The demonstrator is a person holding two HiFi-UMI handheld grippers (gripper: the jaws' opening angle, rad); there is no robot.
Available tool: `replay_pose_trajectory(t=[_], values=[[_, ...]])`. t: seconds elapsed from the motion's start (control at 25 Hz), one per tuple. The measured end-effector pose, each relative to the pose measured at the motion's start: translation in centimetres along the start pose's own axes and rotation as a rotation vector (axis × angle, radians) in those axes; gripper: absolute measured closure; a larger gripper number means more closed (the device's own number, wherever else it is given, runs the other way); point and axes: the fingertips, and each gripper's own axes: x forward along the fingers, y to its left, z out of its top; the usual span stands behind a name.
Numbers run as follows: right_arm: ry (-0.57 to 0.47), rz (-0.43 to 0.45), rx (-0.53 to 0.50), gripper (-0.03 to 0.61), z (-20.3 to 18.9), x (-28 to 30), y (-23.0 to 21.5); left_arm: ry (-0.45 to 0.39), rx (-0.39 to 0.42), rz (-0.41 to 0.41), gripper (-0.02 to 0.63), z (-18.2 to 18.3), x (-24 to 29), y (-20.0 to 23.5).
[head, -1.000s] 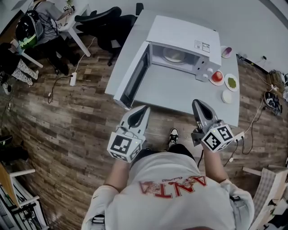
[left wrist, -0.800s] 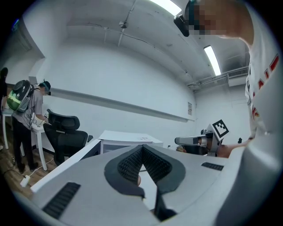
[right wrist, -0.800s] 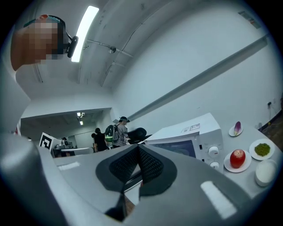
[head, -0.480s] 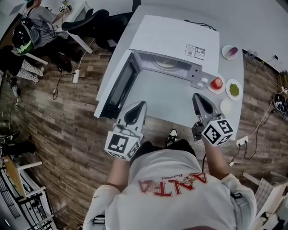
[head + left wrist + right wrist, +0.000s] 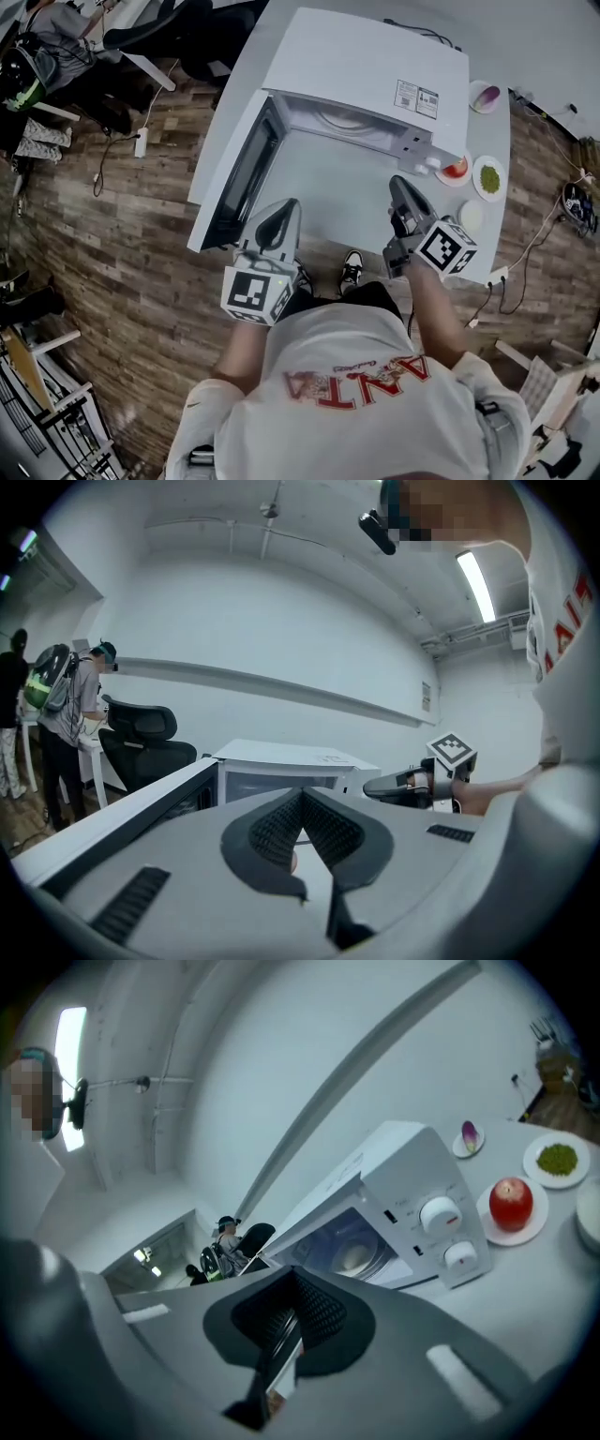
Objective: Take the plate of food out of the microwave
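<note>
A white microwave (image 5: 375, 66) stands on the grey table (image 5: 347, 202), its door (image 5: 239, 173) swung open to the left. Inside, on the turntable, sits a pale plate of food (image 5: 345, 120), also showing in the right gripper view as a plate (image 5: 354, 1258) in the lit cavity. My left gripper (image 5: 288, 204) hovers over the table's near edge beside the open door, jaws shut and empty. My right gripper (image 5: 398, 183) is over the table below the control knobs, shut and empty. Both point level at the microwave (image 5: 403, 1185).
Right of the microwave sit a red apple on a plate (image 5: 457, 167), a plate of green food (image 5: 487, 175), a white dish (image 5: 471, 216) and a small dish with a purple piece (image 5: 485, 97). Office chairs (image 5: 187, 28) and people stand at the far left.
Both grippers have moved forward from the table's near edge to over the table, closer to the open microwave. The right gripper has rolled. Both stay shut.
</note>
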Motion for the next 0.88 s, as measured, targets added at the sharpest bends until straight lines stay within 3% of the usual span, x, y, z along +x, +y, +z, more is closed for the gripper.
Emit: replay_pose_trajectory(t=[0.16, 0.36, 0.44, 0.52, 0.6, 0.88], values=[[-0.021, 0.083, 0.152, 0.577, -0.5, 4.1, 0.7, 0.004, 0.006, -0.032, 0.604, -0.1, 0.4, 1.1], [-0.038, -0.092, 0.376, 0.577, -2.4, 7.5, -3.0, 0.02, -0.041, -0.063, 0.604, -1.4, 0.6, 2.2], [-0.066, -0.119, 0.463, 0.577, -2.6, 9.3, -4.3, 0.026, -0.048, -0.074, 0.604, -1.9, 0.9, 2.5], [-0.087, -0.142, 0.509, 0.572, -2.7, 10.8, -5.5, 0.029, -0.049, -0.08, 0.604, -2.3, 1.3, 2.7], [-0.1, -0.174, 0.558, 0.503, -2.7, 12.0, -6.9, 0.036, -0.052, -0.087, 0.604, -2.6, 1.8, 2.9], [-0.152, -0.29, 0.7, 0.505, -3.8, 14.8, -11.1, 0.043, -0.063, -0.098, 0.604, -2.4, 2.8, 3.8]])
